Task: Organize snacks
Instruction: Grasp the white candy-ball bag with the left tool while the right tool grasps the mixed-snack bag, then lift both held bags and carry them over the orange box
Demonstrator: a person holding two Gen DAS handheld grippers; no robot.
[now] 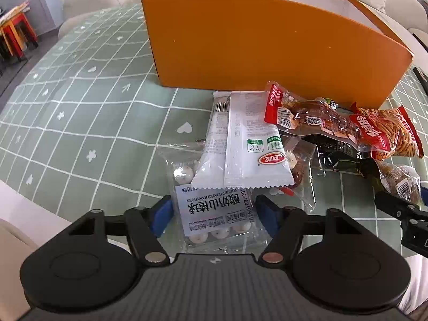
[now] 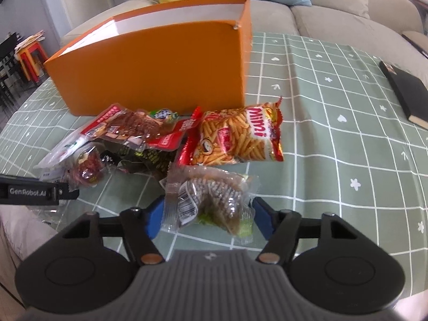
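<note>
Both grippers are down over the snack pile at once. The left gripper [image 1: 212, 214] is set astride a clear packet of white hawthorn balls [image 1: 214, 214], its blue pads [image 1: 163, 218] standing at either edge of the packet; whether the wrapper is actually pinched cannot be told, though the jaws look part-closed around it. The right gripper [image 2: 206, 218] is placed the same way around a clear packet of brown dried snack [image 2: 211, 198], and the pads there appear to be touching the crinkled film on both sides.

The rest of the pile is spread on the green checked tablecloth [image 1: 80, 107], just in front of the orange box [image 1: 267, 45], which is open at the top and looks to be where everything is meant to go.

Trouble could come from the left side first. A white pouch [image 1: 240, 144] is lying across the far end of the hawthorn packet, so if that packet is lifted, the pouch may be dragged along or tipped off the heap. The film on both packets is slick and loose; if only a fold is caught, the contents could slide out of the grip on the way to the box. The two grippers are also close together, and a clash could be caused if both are raised toward the box on the same path.
</note>
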